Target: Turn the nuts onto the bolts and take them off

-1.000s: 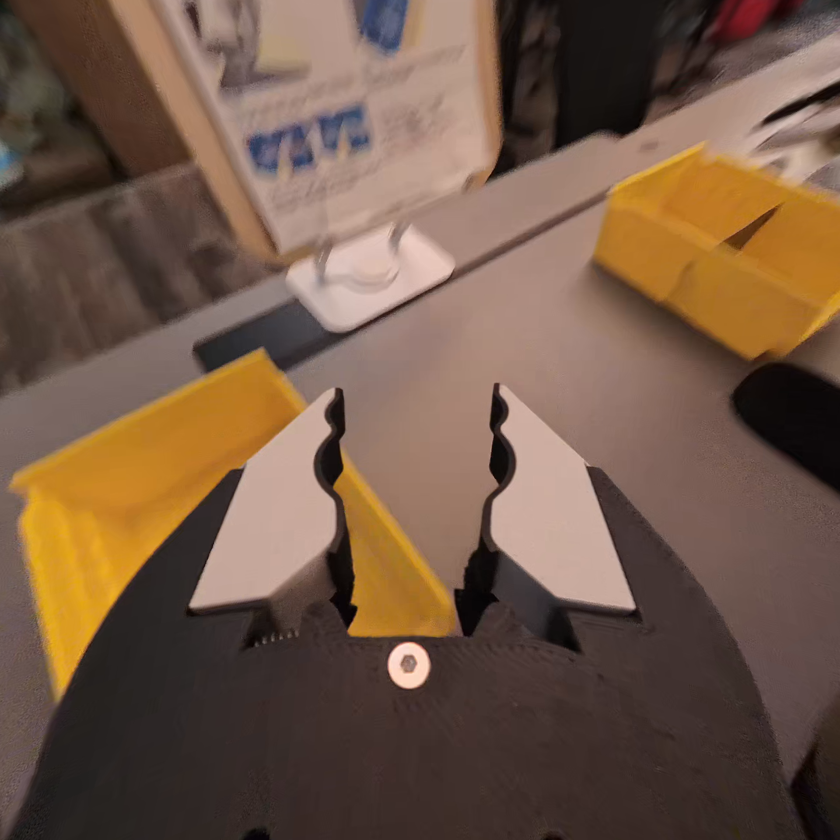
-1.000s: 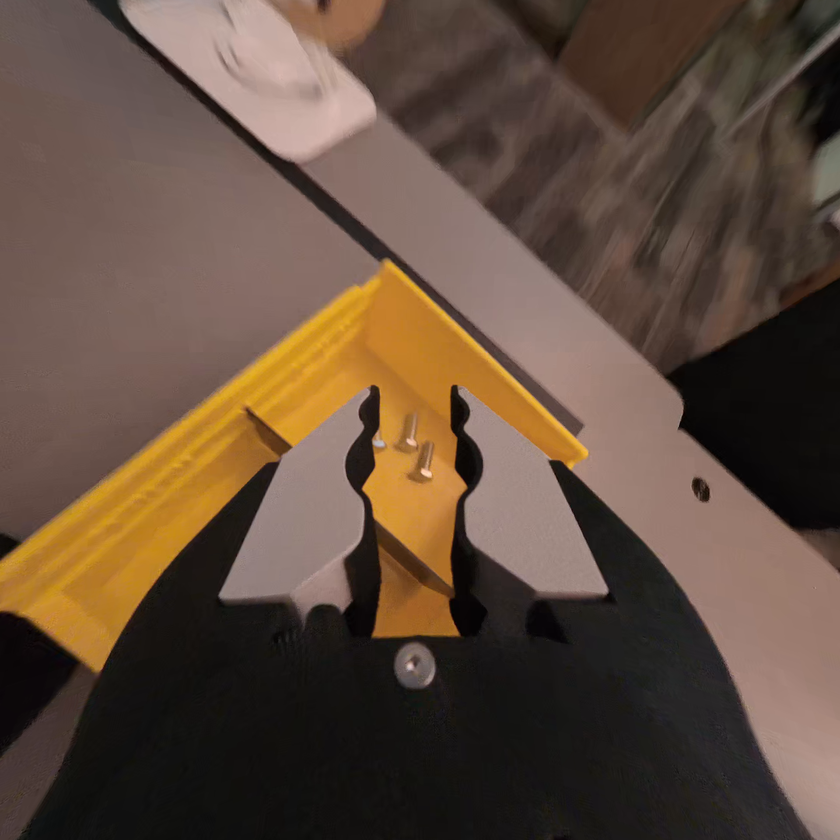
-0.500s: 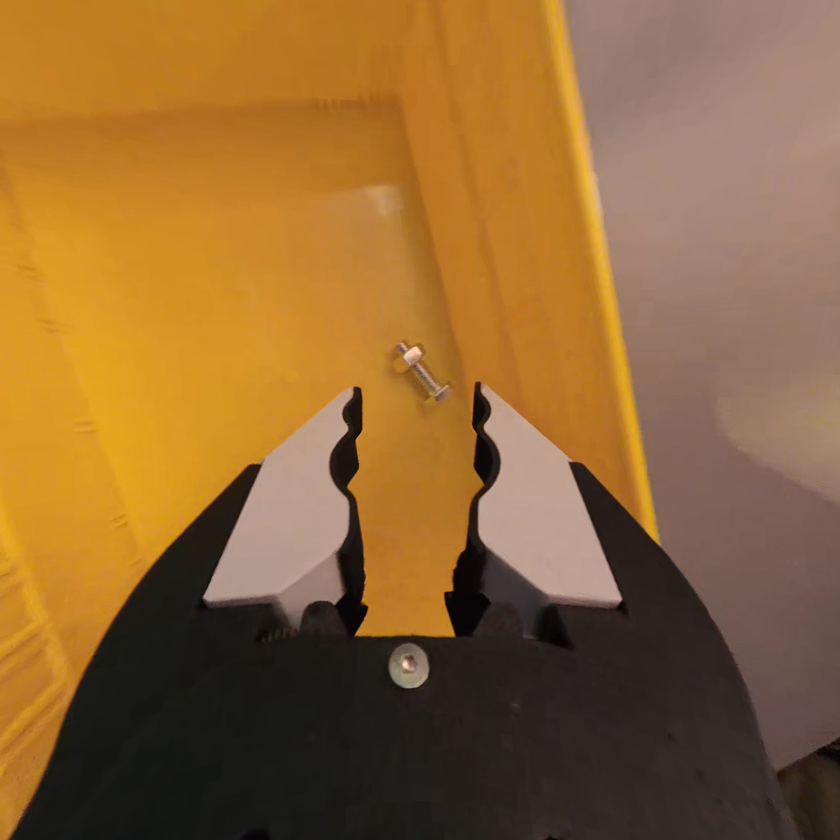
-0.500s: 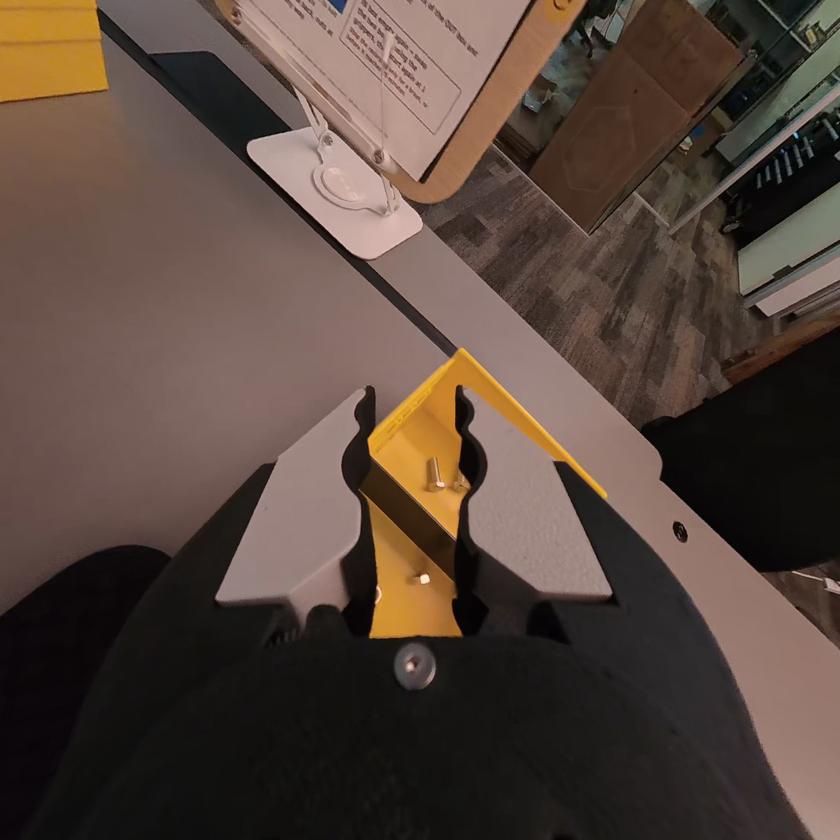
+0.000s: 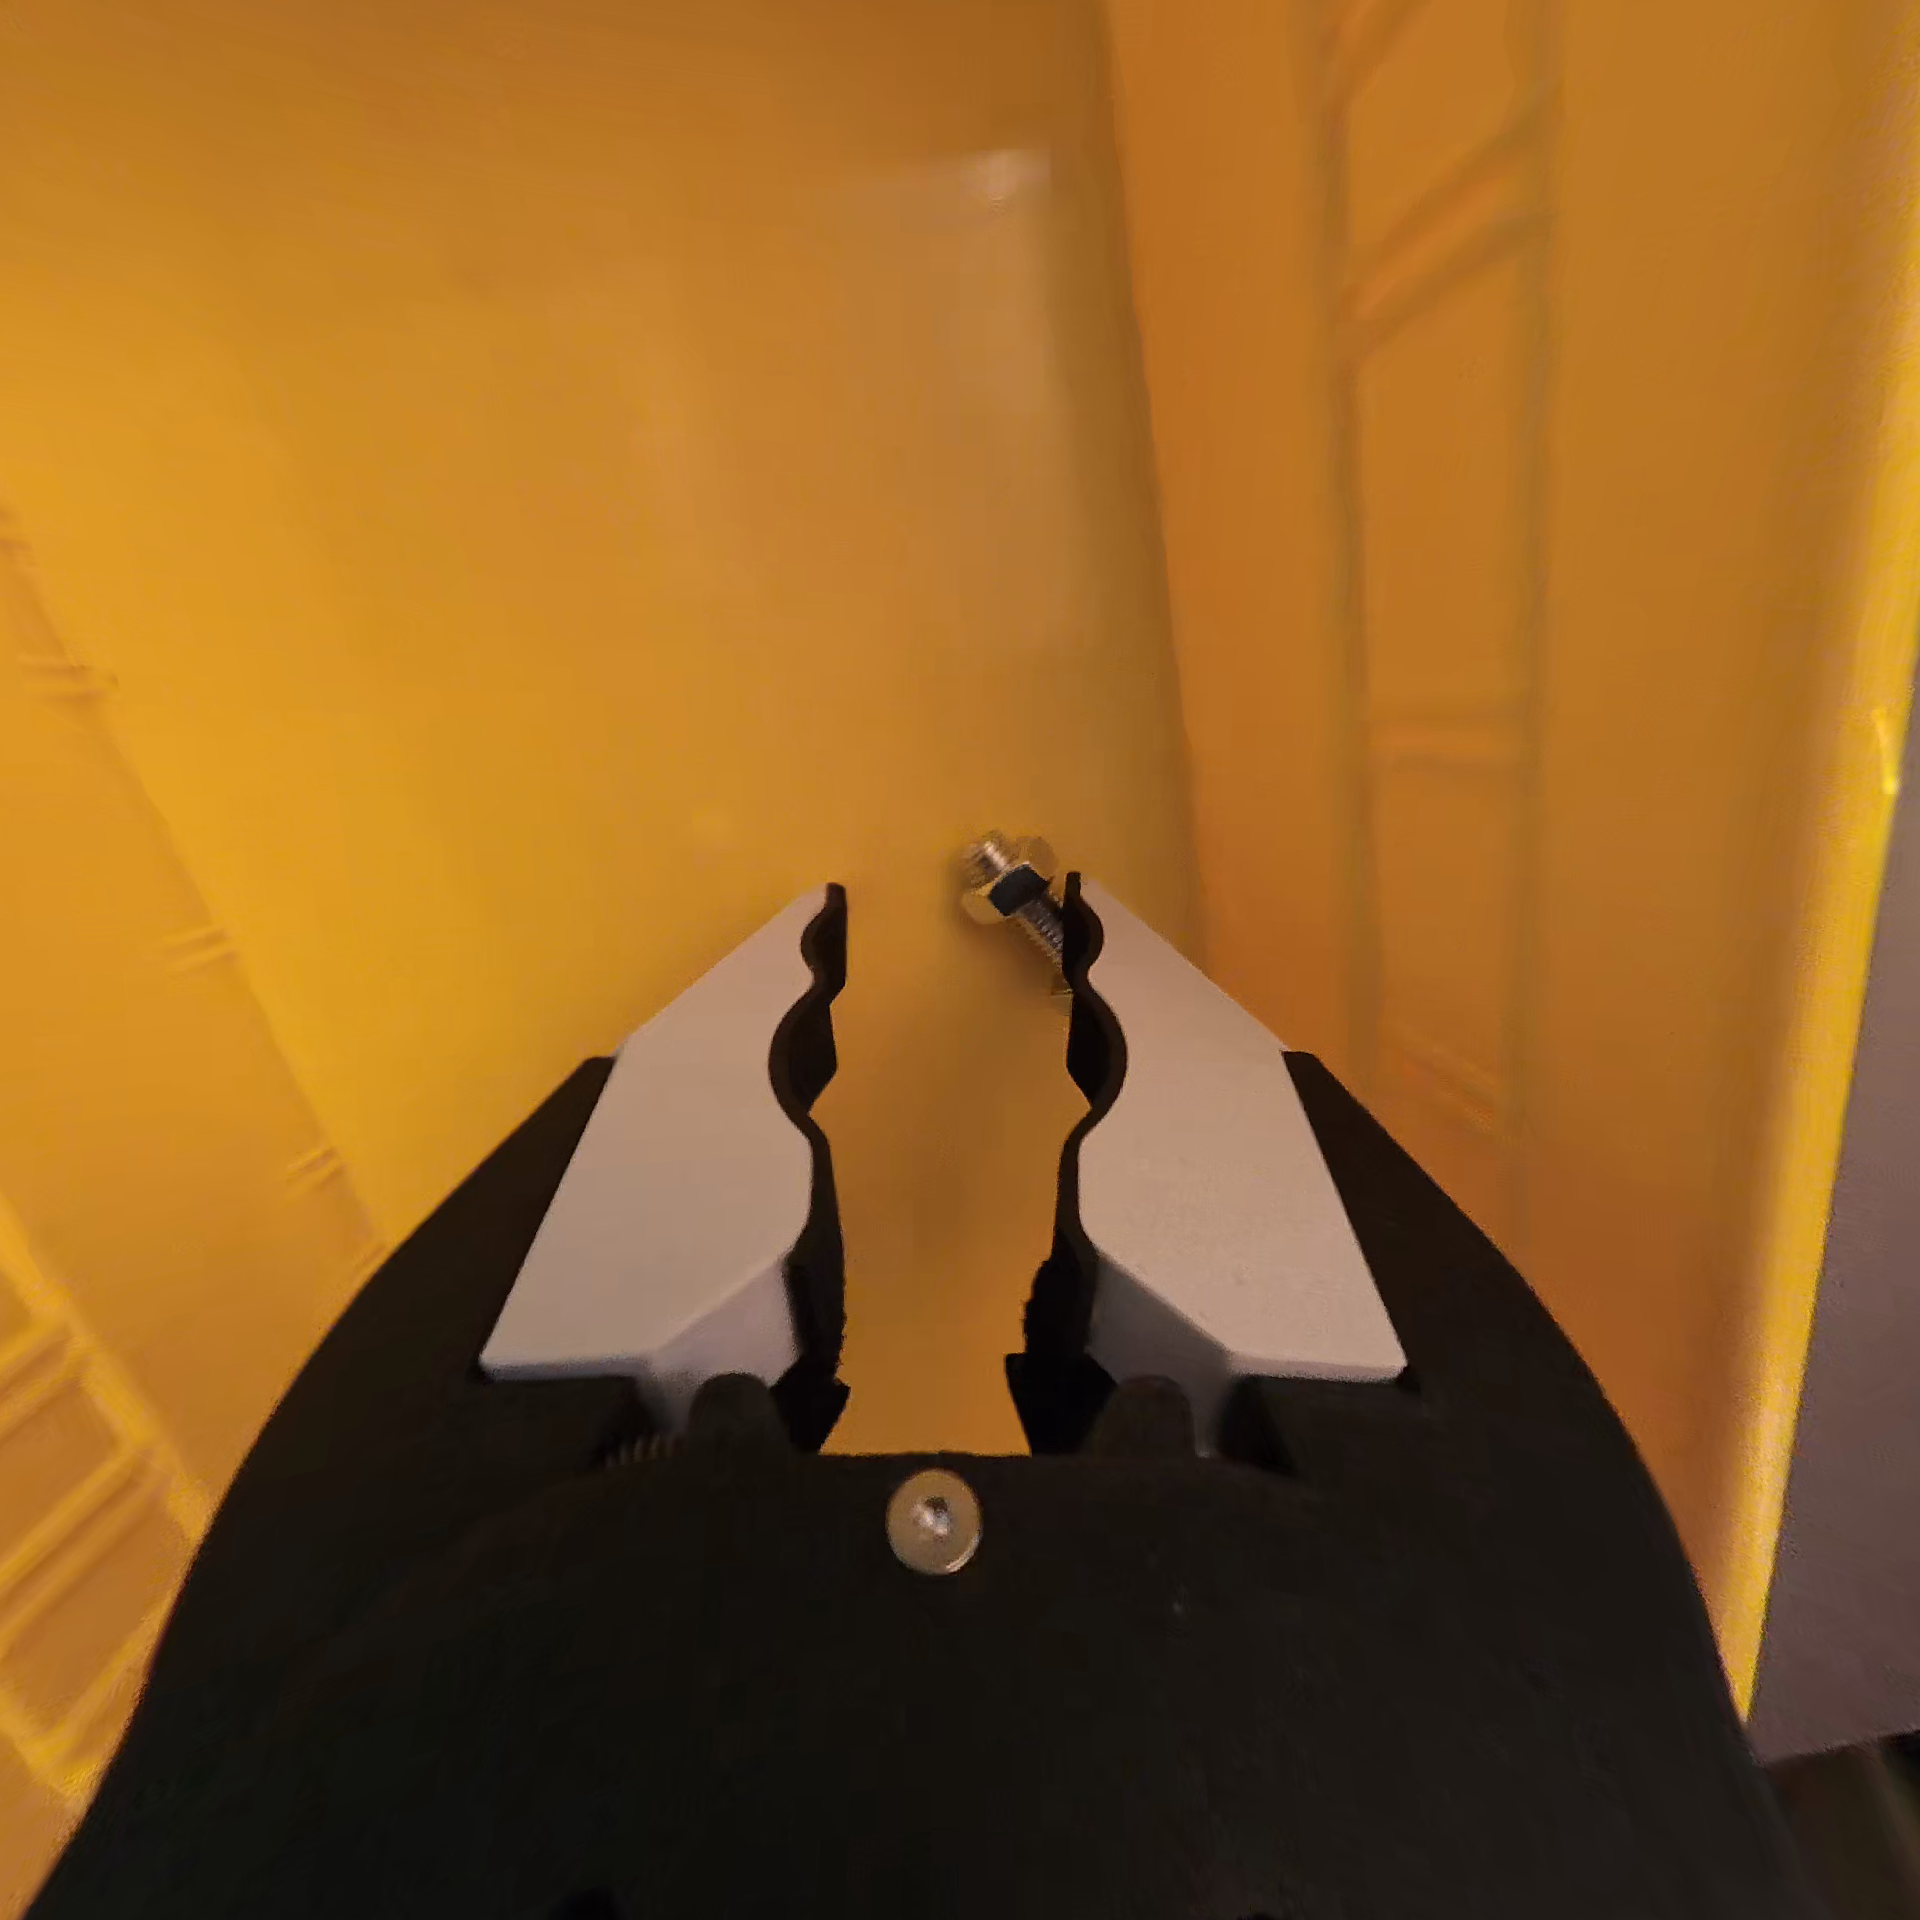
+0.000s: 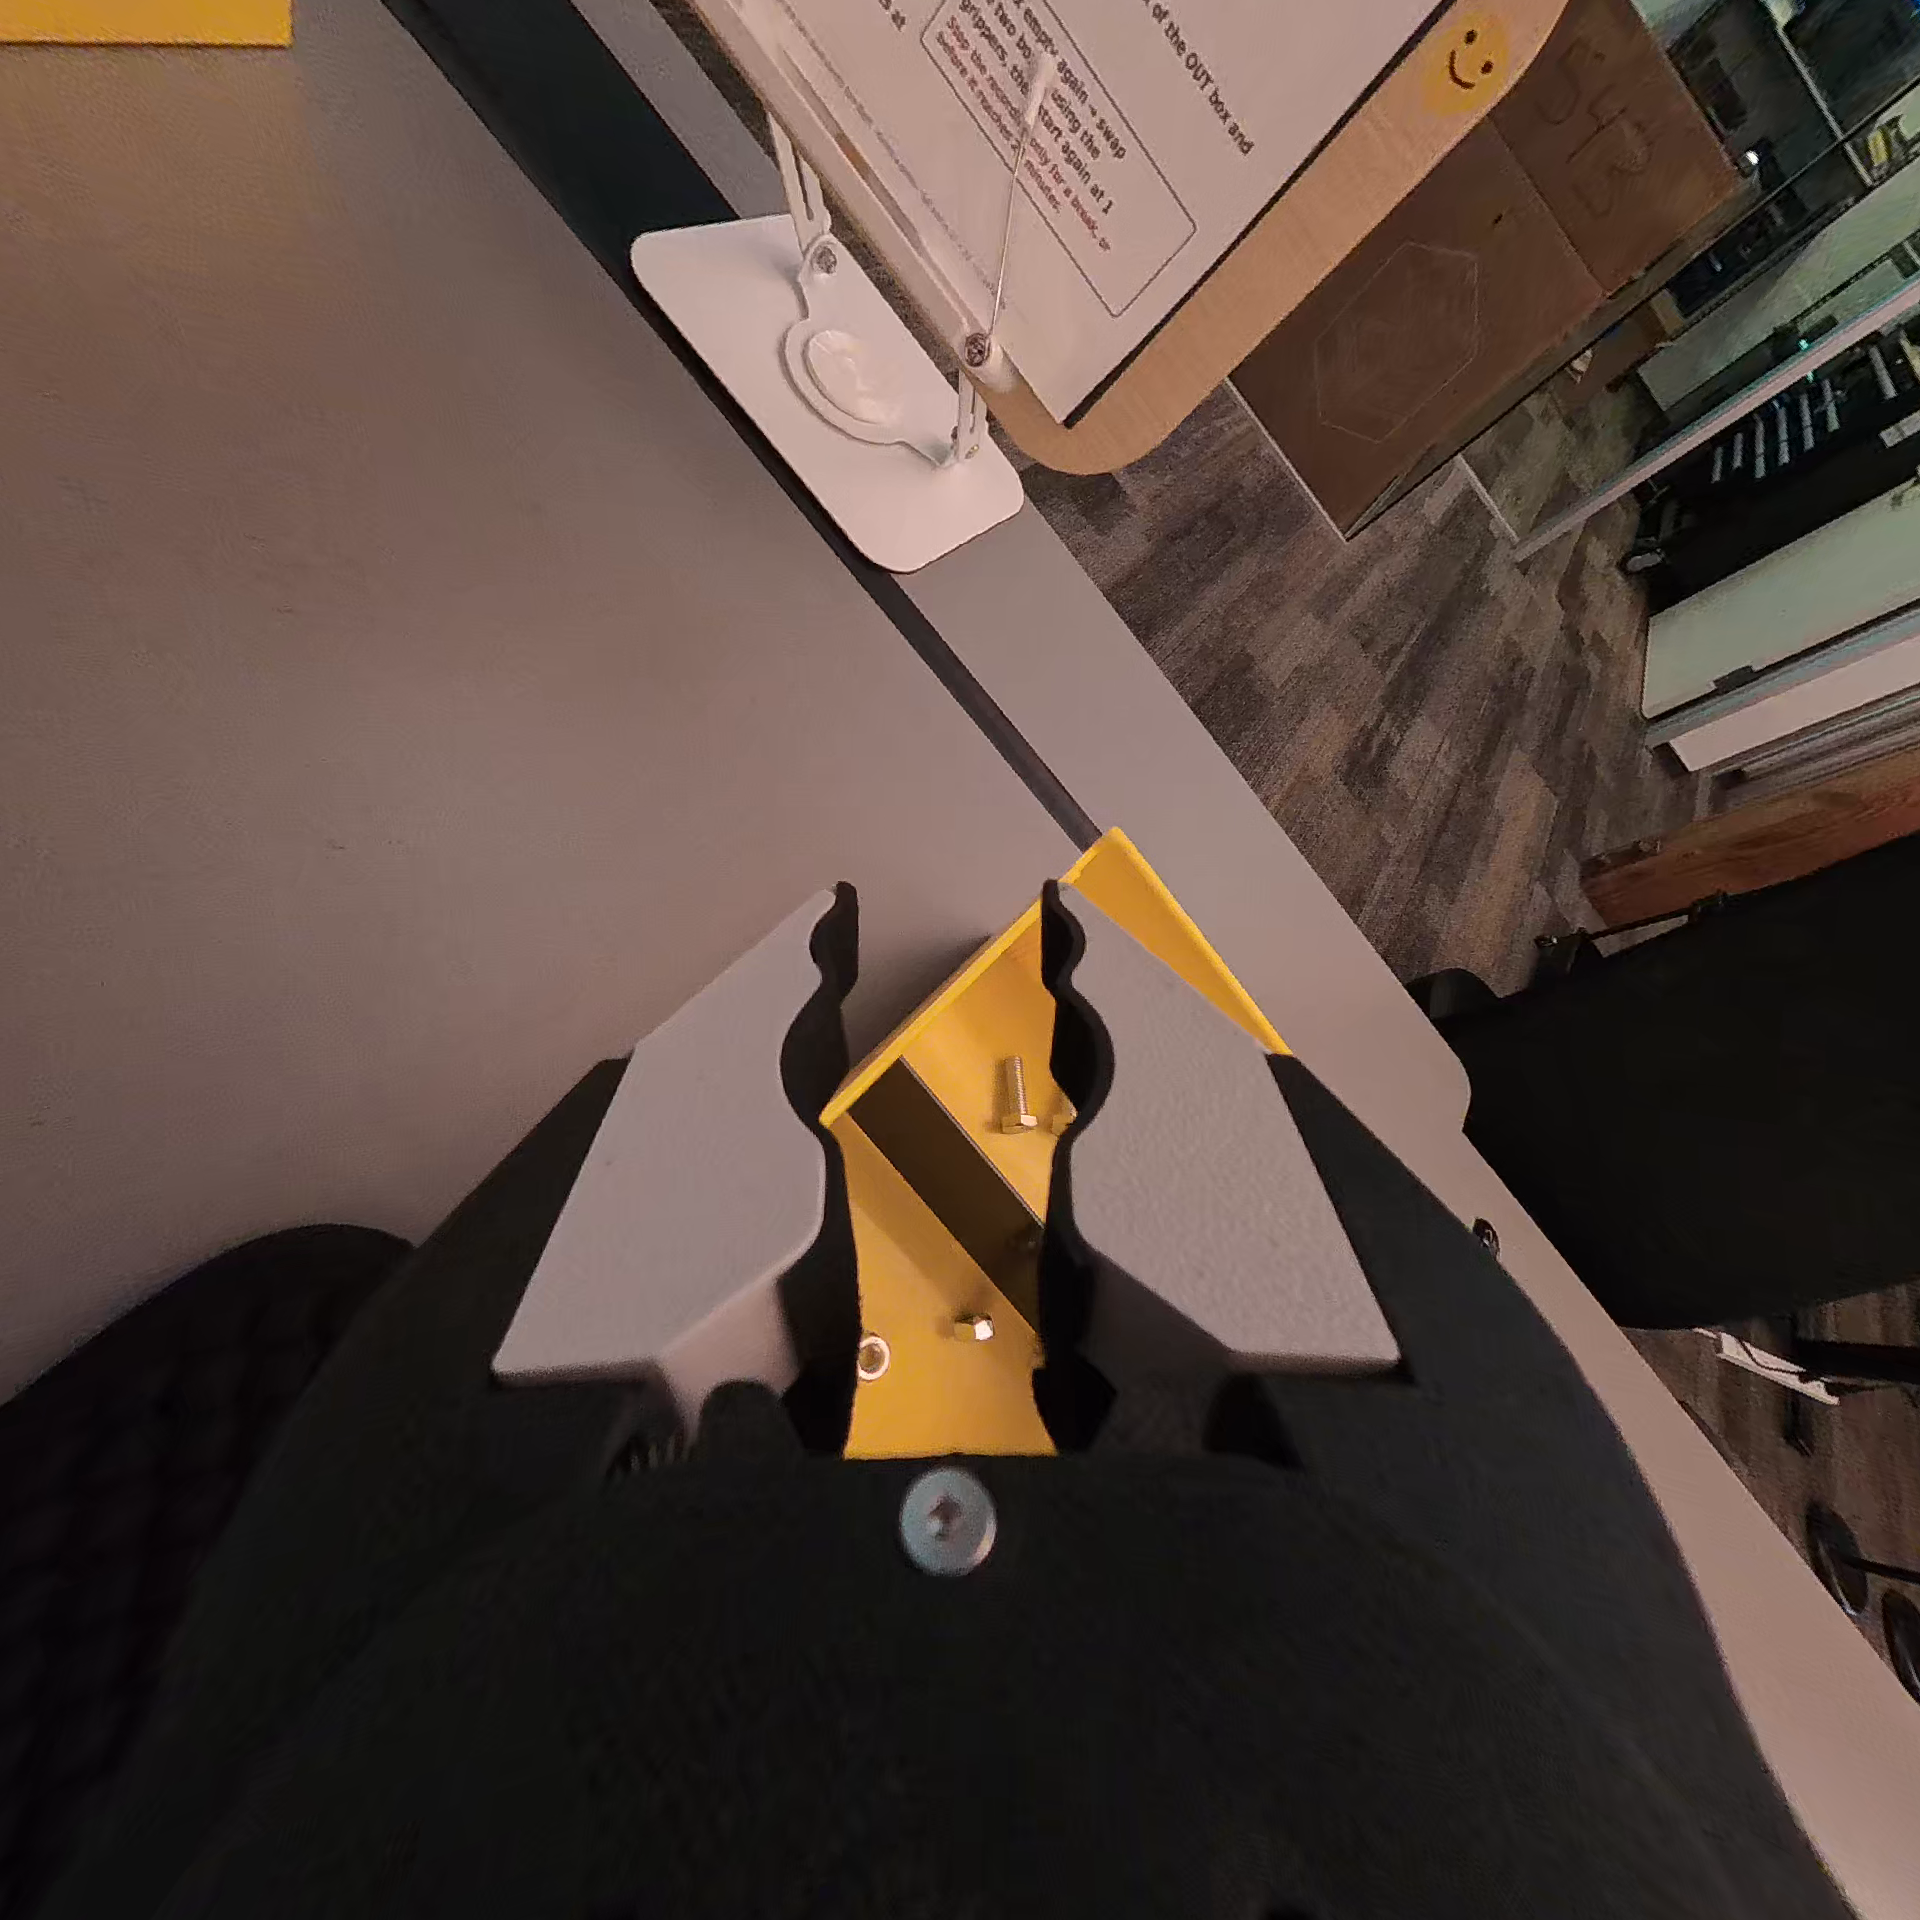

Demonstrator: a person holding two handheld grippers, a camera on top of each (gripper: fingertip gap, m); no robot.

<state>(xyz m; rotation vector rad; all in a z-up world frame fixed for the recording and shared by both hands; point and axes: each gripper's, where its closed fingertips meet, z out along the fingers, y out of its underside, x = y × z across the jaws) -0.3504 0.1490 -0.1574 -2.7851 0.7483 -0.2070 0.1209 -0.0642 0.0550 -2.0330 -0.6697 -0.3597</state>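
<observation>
A smooth, glossy yellow plastic bin (image 5: 623, 520) fills the left wrist view. On its floor a small threaded steel bolt (image 5: 1023, 914) with a hex nut (image 5: 1000, 896) screwed on is seen just at the tip of the left gripper (image 5: 948, 902)'s right finger, partly hidden behind it; the scalloped grey jaws are parted and hold nothing. Only the right wrist view shows the matte grey surface (image 6: 364, 623), a white stand (image 6: 831, 384), and a divided yellow bin (image 6: 935, 1049) with a loose bolt (image 6: 1013, 1096) and loose nut (image 6: 971, 1327) beneath the right gripper (image 6: 948, 904), likewise parted and empty.

Grey tabletop (image 6: 364, 623), patchy grey carpet (image 6: 1382, 665), cardboard box (image 6: 1455, 312), white doc stand (image 6: 831, 395), dim warm light
</observation>
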